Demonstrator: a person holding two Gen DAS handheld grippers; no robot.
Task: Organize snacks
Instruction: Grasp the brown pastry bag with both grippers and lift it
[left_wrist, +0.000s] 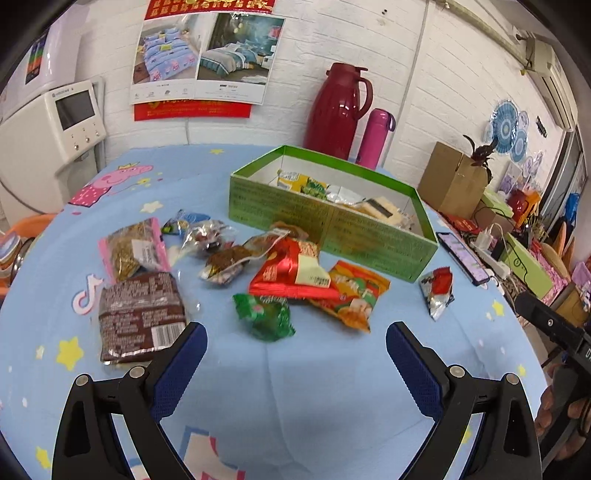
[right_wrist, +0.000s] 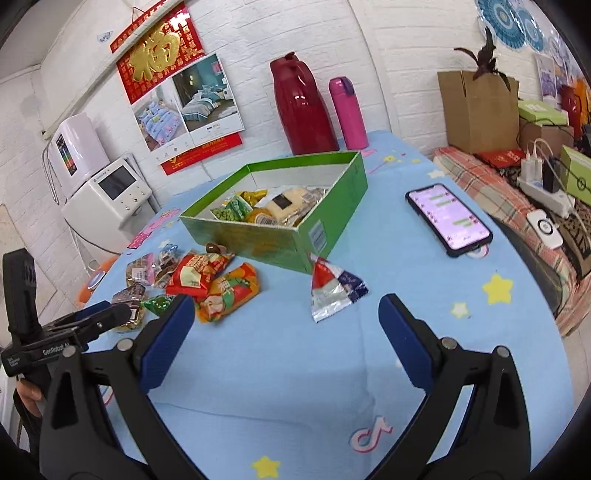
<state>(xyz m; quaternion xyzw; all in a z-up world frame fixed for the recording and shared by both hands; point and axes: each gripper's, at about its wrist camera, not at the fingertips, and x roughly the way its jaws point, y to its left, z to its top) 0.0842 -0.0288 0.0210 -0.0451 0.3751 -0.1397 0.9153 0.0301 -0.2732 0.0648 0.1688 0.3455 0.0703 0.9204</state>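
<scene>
Now my left claw (left_wrist: 295, 345) and right claw (right_wrist: 286, 319) both gape empty over bench (right_wrist: 295, 369); loose snacks (left_wrist: 291, 275) near green box (left_wrist: 325, 221).

A dark red thermos jug (right_wrist: 301, 107) stood at the upper middle of the frame beside a pink bottle (right_wrist: 348, 112). A phone (right_wrist: 447, 218) lay lit on the desk (right_wrist: 295, 369) at right. A cardboard box (right_wrist: 478, 110) sat upper right, and a calendar poster (left_wrist: 205, 59) hung upper left.

An open green cardboard box (left_wrist: 325, 221) holding several packets lies well beyond the fingers; loose foil snack packets (left_wrist: 291, 275) lie scattered between them and it.
</scene>
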